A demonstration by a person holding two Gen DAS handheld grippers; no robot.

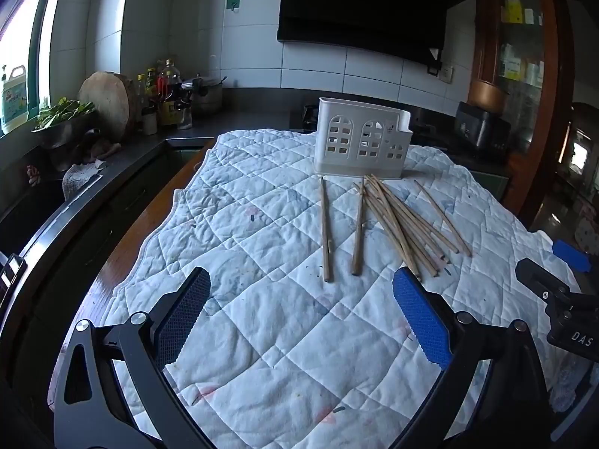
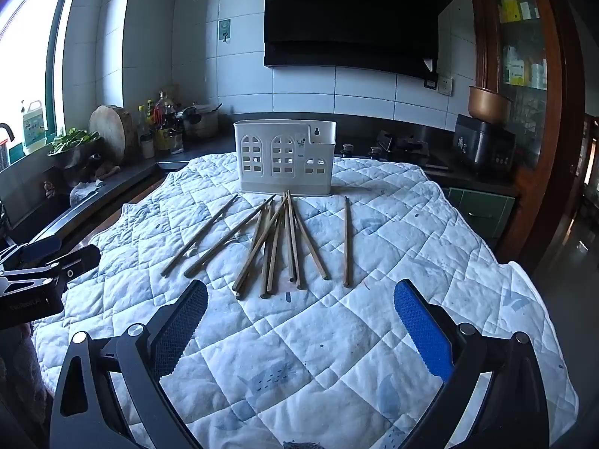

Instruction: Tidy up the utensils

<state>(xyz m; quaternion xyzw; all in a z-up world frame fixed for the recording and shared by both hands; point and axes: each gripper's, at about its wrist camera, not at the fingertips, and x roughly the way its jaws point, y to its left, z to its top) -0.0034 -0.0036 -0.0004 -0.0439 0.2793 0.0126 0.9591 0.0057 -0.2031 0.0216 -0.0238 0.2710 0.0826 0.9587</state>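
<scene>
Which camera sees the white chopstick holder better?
The right wrist view: the white chopstick holder faces the camera squarely, showing its window cutouts and hanging hole. The left wrist view shows the same holder at an angle, smaller and further off.

A white quilted cloth [image 2: 337,355] with faint blue prints covers a wooden table [image 1: 123,258]; behind it a dark counter [image 2: 202,147] runs along a white tiled wall [image 2: 374,89]. At the left of the counter stand a round wooden chopping block [image 1: 106,103], a bowl of leafy greens [image 1: 63,118], several bottles [image 1: 166,91] and a metal pot [image 2: 200,121]; a black range hood [image 2: 352,18] hangs above, and a dark rice cooker [image 2: 483,146] sits at the right, beside a wooden glass-fronted cabinet [image 2: 524,56].
</scene>
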